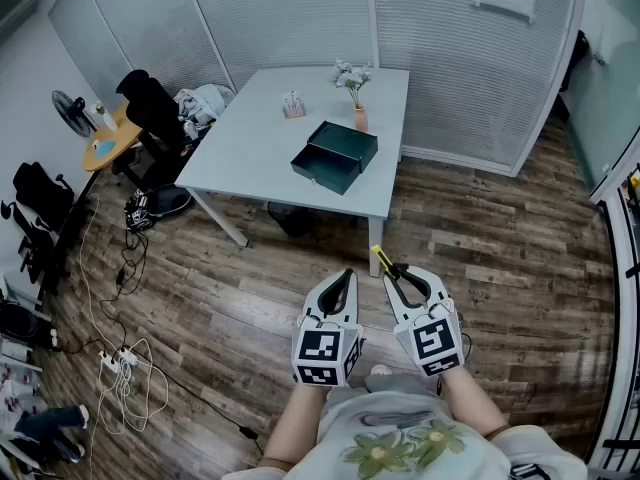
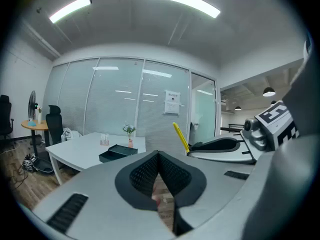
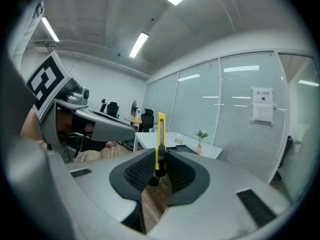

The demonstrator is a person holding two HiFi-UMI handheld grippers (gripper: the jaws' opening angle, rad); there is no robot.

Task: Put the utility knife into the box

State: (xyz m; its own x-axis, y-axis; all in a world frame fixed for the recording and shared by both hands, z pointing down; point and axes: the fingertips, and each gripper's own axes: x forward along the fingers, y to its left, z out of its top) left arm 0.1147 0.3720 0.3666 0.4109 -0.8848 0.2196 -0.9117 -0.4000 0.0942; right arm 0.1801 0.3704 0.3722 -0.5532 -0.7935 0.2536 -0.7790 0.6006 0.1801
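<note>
My right gripper (image 1: 396, 271) is shut on a yellow utility knife (image 1: 381, 259), whose slim body sticks up between the dark pads (image 3: 161, 144). The left gripper (image 1: 347, 277) is beside it, jaws pressed together with nothing in them; in its own view the pads meet at the gripper's tip (image 2: 159, 156), and the utility knife (image 2: 180, 136) shows to the right. The dark open box (image 1: 335, 155) sits on the white table (image 1: 270, 138), well ahead of both grippers, its lid lying partly under it. The same box (image 2: 118, 152) appears small in the left gripper view.
A pink vase with flowers (image 1: 357, 95) and a small holder (image 1: 293, 105) stand behind the box. Black office chairs (image 1: 155, 118) and a round wooden table (image 1: 110, 138) are at the left. Cables (image 1: 120, 363) trail over the wooden floor. Glass partitions close off the back.
</note>
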